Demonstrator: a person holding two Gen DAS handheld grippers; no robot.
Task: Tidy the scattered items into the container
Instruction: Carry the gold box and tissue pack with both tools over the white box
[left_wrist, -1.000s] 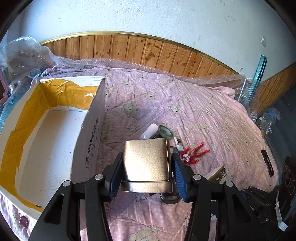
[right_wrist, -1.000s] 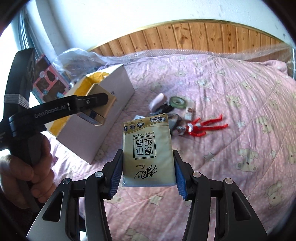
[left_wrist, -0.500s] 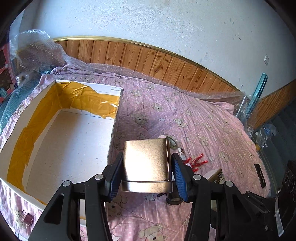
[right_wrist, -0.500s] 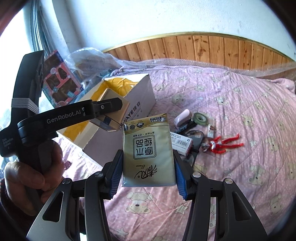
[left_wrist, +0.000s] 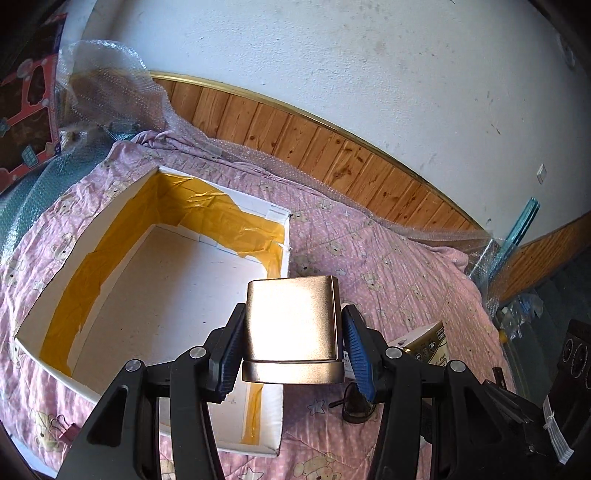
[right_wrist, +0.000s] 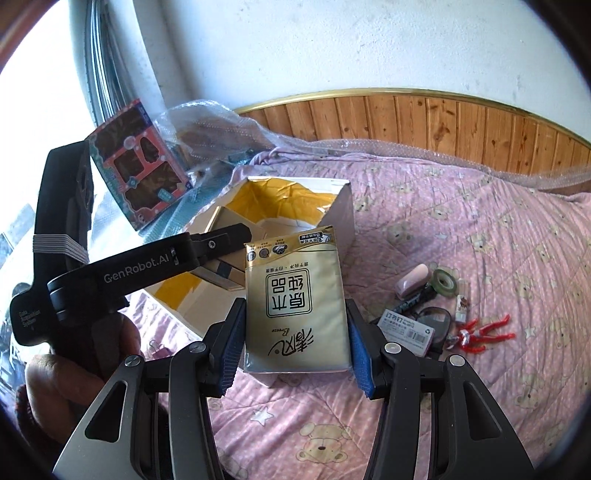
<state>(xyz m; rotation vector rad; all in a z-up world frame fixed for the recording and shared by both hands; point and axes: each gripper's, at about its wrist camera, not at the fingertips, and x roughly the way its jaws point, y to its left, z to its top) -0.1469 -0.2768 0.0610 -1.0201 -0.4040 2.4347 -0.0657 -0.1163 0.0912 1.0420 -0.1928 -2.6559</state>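
We see the left gripper (left_wrist: 291, 343) clenched on a gold tin (left_wrist: 291, 321), its blue-padded fingers (left_wrist: 356, 354) pressing both sides, and it hangs over the near right corner of the white cardboard box (left_wrist: 74, 236), whose inner walls carry yellow tape. The box sits open on the pink quilted bed (left_wrist: 388, 273), toward the left of the scene. We see the right gripper (right_wrist: 293, 343) grasping a gold tissue pack (right_wrist: 295, 306) between its fingers (right_wrist: 231, 347), held above the bed just near the box (right_wrist: 345, 221). A hand (right_wrist: 74, 373) holds the left gripper's handle at the left of the right wrist view. To the right on the bed lie the scattered items: a red figure (right_wrist: 480, 332), a green tape roll (right_wrist: 445, 282), a pink eraser (right_wrist: 412, 280) and a small grey labelled box (right_wrist: 408, 330), close together and well apart from the cardboard box.
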